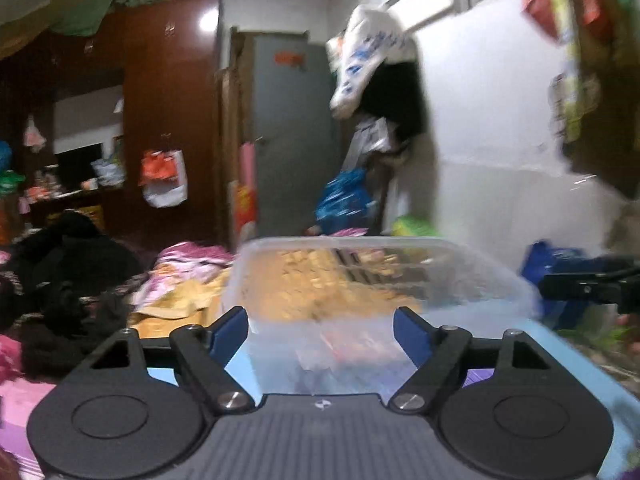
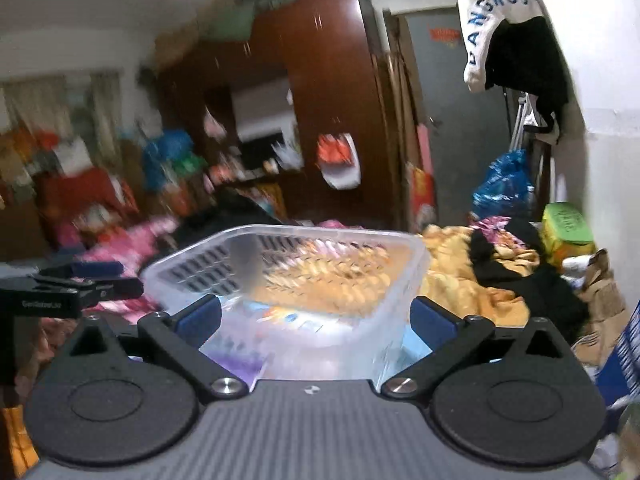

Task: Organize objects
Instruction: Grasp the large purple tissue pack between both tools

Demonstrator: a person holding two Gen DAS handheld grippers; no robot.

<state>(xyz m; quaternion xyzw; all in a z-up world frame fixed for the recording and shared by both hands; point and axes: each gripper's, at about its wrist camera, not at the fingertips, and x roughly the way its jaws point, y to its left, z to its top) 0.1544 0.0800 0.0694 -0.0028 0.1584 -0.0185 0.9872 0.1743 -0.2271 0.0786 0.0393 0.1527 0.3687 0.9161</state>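
Fingers of the left hand-held gripper [image 1: 322,330] and right hand-held gripper [image 2: 318,322] stand apart astride the clear basket [image 2: 288,276], which sits on the blue worktop [image 1: 576,360] before the bed [image 2: 460,280]; closing unevenly could tip it.

A dark wooden wardrobe [image 2: 320,92] stands beside a grey door [image 1: 294,128], clothes [image 1: 68,280] heaped nearby.

A lived-in home bedroom: a dark wooden wardrobe [image 2: 320,92] stands at eleven o'clock, rumpled bedding [image 2: 460,280] and clothes spread at three, a grey door [image 1: 296,128] stands at twelve.
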